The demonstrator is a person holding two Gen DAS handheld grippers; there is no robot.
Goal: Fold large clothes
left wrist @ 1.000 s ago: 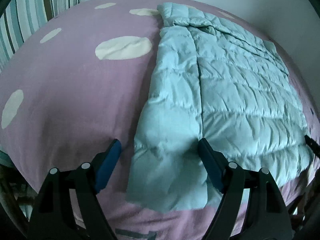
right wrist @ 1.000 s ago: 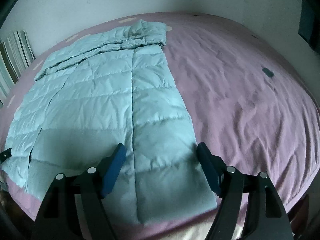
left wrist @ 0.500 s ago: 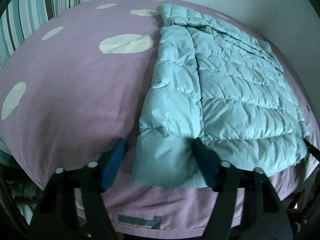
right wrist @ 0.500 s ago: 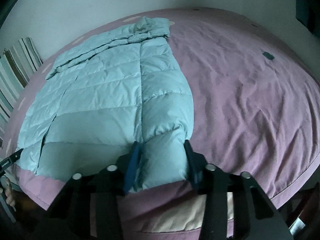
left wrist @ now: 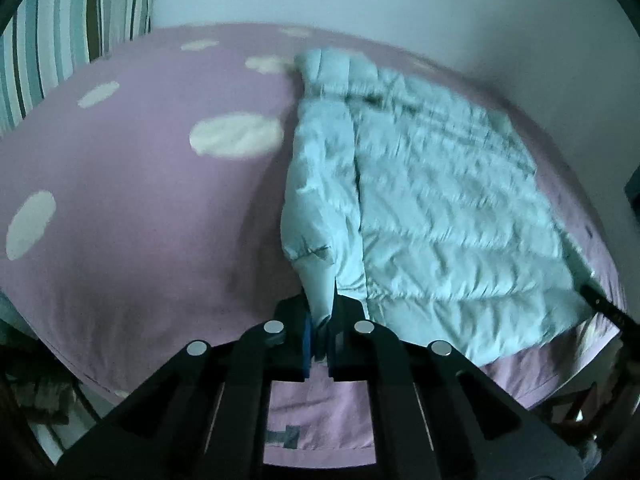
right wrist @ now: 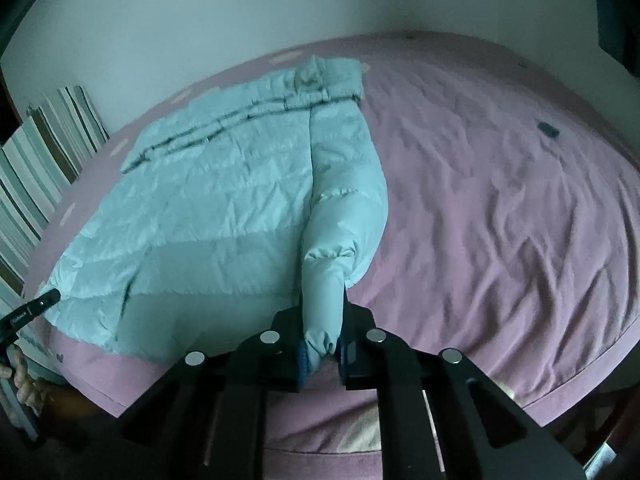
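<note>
Lying spread across the middle of the frame on the purple bedsheet (right wrist: 500, 200): pale blue quilted down jacket (right wrist: 224, 200), collar toward the top. Pinching its near hem, lower centre: left tool (left wrist: 319, 334) clamped flat on a gathered corner; right tool (right wrist: 320, 350) closing on a bunched corner, fabric between the pads. Showing at upper left: striped pillow (left wrist: 60, 36).

Bedspread (right wrist: 500, 208) beside the jacket (right wrist: 224, 216) lies bare; wall (right wrist: 240, 20) bounds it behind.
</note>
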